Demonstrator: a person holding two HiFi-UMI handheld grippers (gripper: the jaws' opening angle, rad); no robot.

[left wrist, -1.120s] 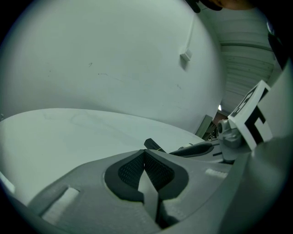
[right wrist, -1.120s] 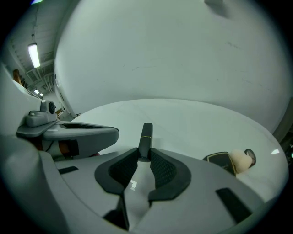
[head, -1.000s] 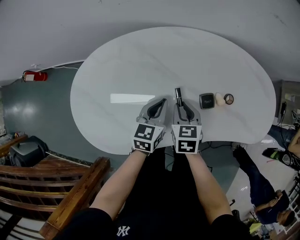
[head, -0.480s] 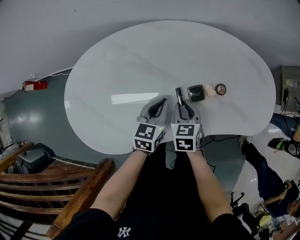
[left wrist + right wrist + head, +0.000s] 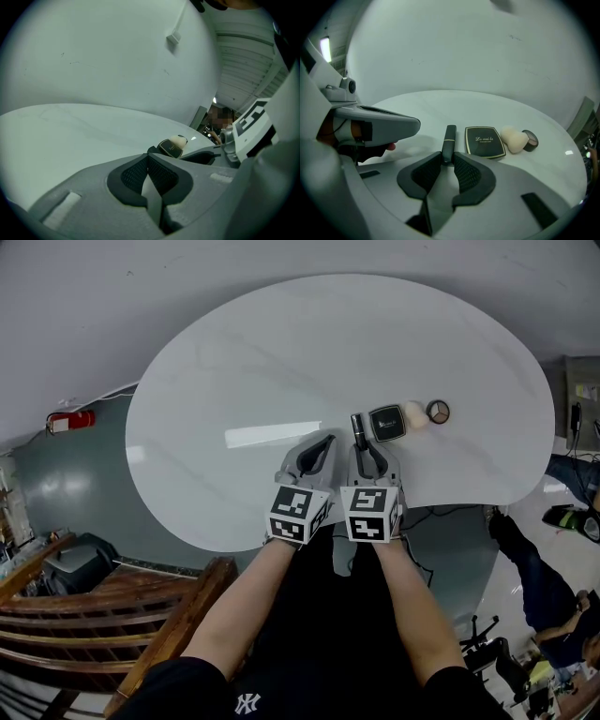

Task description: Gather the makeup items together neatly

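Observation:
My right gripper point(image 5: 359, 448) is shut on the near end of a black lipstick tube point(image 5: 356, 427) point(image 5: 449, 140). The tube points away from me, just left of a black square compact point(image 5: 387, 423) point(image 5: 484, 141). Right of the compact lie a beige makeup sponge point(image 5: 413, 415) point(image 5: 513, 139) and a small round eyeshadow pot point(image 5: 438, 411) point(image 5: 530, 139), all in a row near the white table's point(image 5: 262, 362) front edge. My left gripper point(image 5: 323, 443) point(image 5: 147, 159) is shut on nothing and hovers close beside the right one.
Past the table's front and right edges the floor drops away. A wooden railing point(image 5: 141, 615) runs at the lower left. A seated person's legs point(image 5: 539, 587) show at the lower right.
My right gripper has carried the lipstick to the right, and the gap to the compact has shrunk to a narrow one. The left gripper has kept alongside it.

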